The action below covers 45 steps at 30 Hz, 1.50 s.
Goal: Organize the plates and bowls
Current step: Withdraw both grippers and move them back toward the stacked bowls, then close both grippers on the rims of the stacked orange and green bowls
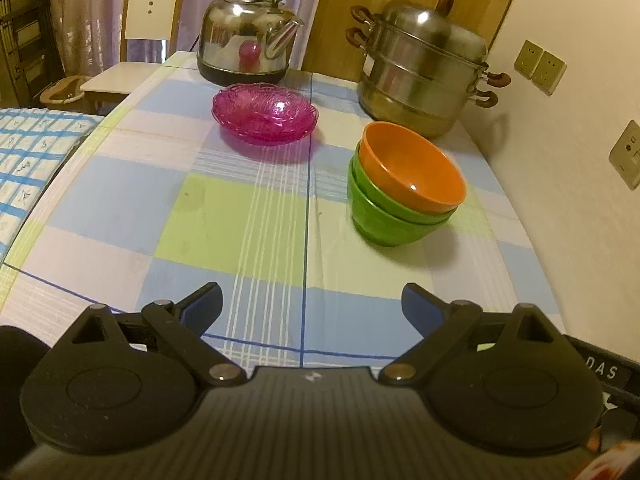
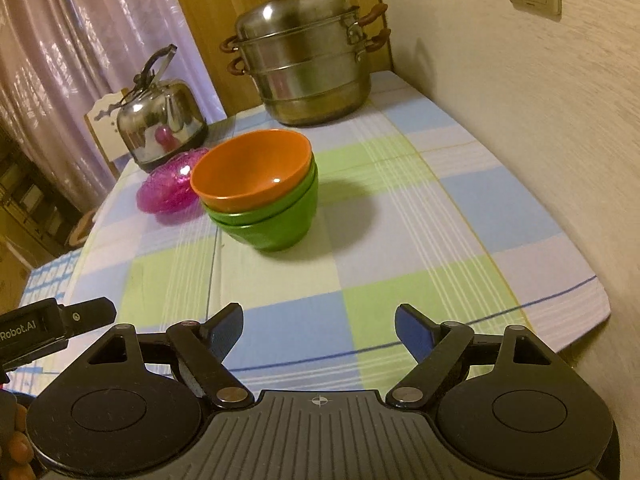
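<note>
A tabletop (image 1: 248, 216) under a blue, green and white checked cloth is standing against a cream wall. An orange plastic bowl (image 1: 412, 168) is nesting in two green plastic bowls (image 1: 384, 220) near the wall-side edge; they look light, stiff and slick, best pinched at a rim. Translucent pink plastic plates (image 1: 266, 114) are lying toward the far edge. The left claw (image 1: 312, 304) and right claw (image 2: 319, 326) are hanging open and empty.

Left gripper (image 1: 312, 306) and right gripper (image 2: 319, 326) tilt downward, jaws spread wide, holding nothing.
</note>
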Available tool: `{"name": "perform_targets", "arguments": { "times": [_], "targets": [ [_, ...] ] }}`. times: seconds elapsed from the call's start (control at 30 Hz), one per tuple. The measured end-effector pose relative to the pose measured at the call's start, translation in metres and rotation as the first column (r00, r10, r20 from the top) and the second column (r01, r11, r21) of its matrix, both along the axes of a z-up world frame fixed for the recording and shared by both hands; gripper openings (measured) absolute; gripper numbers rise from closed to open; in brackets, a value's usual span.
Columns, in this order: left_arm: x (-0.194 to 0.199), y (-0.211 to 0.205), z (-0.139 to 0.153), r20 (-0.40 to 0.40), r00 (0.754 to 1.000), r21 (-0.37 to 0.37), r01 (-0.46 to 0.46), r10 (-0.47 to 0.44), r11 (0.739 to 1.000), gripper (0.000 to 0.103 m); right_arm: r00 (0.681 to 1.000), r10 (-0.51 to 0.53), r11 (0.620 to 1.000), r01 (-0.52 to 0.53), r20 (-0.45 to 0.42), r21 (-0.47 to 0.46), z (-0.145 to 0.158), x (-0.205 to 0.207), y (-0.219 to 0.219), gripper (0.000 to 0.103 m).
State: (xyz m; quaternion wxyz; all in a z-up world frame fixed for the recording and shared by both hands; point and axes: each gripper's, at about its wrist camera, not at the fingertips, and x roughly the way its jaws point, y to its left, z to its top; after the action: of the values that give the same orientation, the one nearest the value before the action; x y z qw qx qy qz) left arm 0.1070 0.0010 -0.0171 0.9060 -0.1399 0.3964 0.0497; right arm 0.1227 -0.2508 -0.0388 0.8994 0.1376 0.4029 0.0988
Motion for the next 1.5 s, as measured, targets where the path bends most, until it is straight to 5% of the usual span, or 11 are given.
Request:
{"name": "perform_targets", "arguments": {
  "times": [0.9,1.5],
  "targets": [
    [0.022,0.002,-0.006,-0.018,0.998,-0.088,0.051,-0.052,0.995,0.095,0.998,-0.030,0.996,0.034,-0.048,0.088,-0.009,0.014,-0.012,0.083],
    [0.171,0.027,-0.011,-0.011,0.994,-0.221,0.105,-0.110,0.970,0.089,0.998,-0.048,0.974,0.056,-0.044,0.219,0.009,0.124,-0.021,0.083]
  ]
}}
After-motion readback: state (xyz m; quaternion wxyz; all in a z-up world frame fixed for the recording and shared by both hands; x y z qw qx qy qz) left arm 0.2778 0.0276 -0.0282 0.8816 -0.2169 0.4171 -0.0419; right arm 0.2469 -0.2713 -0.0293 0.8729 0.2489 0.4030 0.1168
